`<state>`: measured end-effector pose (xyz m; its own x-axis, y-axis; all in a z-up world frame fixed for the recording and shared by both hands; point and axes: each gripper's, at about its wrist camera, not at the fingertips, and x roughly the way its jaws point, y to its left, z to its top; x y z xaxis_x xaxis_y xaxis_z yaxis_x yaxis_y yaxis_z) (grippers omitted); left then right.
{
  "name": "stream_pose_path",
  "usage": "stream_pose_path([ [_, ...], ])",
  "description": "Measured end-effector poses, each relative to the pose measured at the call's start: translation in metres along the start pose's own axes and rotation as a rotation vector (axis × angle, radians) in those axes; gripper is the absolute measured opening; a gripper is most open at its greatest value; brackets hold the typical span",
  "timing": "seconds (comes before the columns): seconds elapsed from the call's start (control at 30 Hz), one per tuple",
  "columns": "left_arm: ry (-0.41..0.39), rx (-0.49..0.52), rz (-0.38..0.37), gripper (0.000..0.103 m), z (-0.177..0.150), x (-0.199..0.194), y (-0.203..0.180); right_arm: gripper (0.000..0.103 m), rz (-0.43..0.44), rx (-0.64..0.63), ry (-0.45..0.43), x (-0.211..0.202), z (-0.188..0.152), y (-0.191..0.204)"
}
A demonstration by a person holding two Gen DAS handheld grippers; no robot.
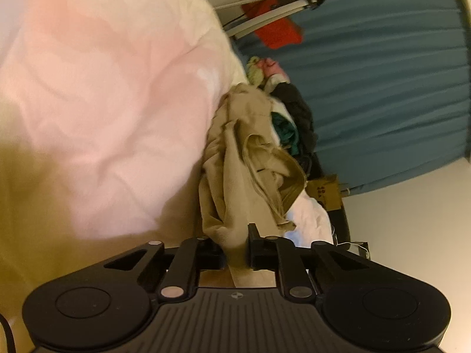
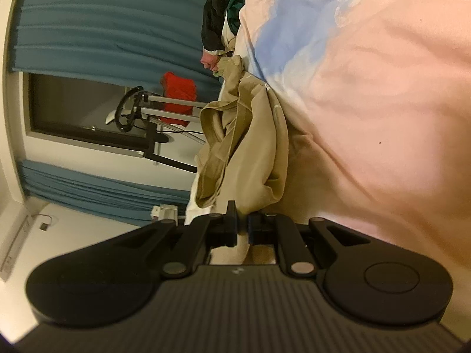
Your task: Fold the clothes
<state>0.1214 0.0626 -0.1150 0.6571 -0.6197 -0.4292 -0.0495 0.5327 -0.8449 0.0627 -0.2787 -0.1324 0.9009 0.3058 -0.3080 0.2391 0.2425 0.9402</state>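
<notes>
Gripping the beige garment (image 1: 235, 176), both tongs (image 1: 237, 244) (image 2: 242, 229) face a pink duvet (image 2: 382, 103) and teal curtains (image 1: 382, 88).

Trousers (image 1: 235, 182): tan woven cloth, fine ribbed weave, matt, crumpled. Bedding (image 1: 103, 103): soft pink cloth, matt, wrinkled; pale blue patch in right wrist view. Curtain (image 1: 382, 88): teal cloth, pleated, matt. Left gripper (image 1: 237, 250): black plastic, matt, ridged body, dull metal pins at joints. Right gripper (image 2: 242, 229): same black matt plastic. Box (image 1: 325, 191): brown cardboard, matt. Rack (image 2: 164, 106): smooth silvery metal tubes.
</notes>
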Motion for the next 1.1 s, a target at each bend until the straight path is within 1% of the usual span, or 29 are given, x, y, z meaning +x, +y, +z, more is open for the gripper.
stream_pose_path([
  [0.13, -0.029, 0.045, -0.018, 0.010, -0.003, -0.012, -0.009, 0.009, -0.010, -0.038, -0.007, -0.003, -0.002, 0.007],
  [0.27, -0.043, 0.073, -0.047, 0.009, -0.006, -0.034, -0.015, 0.009, -0.019, -0.094, -0.023, -0.013, -0.007, 0.023],
  [0.37, -0.068, 0.130, -0.065, 0.009, -0.007, -0.058, -0.034, 0.009, -0.036, -0.117, -0.011, -0.028, -0.012, 0.038],
  [0.47, -0.071, 0.167, -0.089, 0.009, -0.013, -0.081, -0.060, 0.009, -0.055, -0.133, -0.009, -0.049, -0.019, 0.055],
  [0.6, -0.053, 0.205, -0.108, 0.009, -0.029, -0.124, -0.082, 0.009, -0.073, -0.155, -0.010, -0.089, -0.027, 0.082],
  [0.67, -0.045, 0.226, -0.117, 0.009, -0.041, -0.148, -0.088, 0.009, -0.075, -0.200, -0.024, -0.111, -0.033, 0.095],
  [0.73, -0.038, 0.248, -0.109, 0.009, -0.056, -0.170, -0.091, 0.009, -0.073, -0.253, -0.034, -0.137, -0.047, 0.105],
  [0.83, -0.010, 0.252, -0.084, 0.009, -0.080, -0.201, -0.083, 0.009, -0.070, -0.238, -0.029, -0.170, -0.063, 0.101],
  [0.93, 0.010, 0.241, -0.062, 0.009, -0.101, -0.217, -0.073, 0.009, -0.080, -0.227, -0.027, -0.195, -0.080, 0.089],
  [1.03, 0.020, 0.224, -0.039, 0.009, -0.106, -0.217, -0.068, 0.009, -0.091, -0.179, -0.020, -0.204, -0.087, 0.074],
  [1.1, 0.013, 0.224, -0.012, 0.010, -0.099, -0.209, -0.072, 0.009, -0.107, -0.147, -0.009, -0.200, -0.085, 0.069],
])
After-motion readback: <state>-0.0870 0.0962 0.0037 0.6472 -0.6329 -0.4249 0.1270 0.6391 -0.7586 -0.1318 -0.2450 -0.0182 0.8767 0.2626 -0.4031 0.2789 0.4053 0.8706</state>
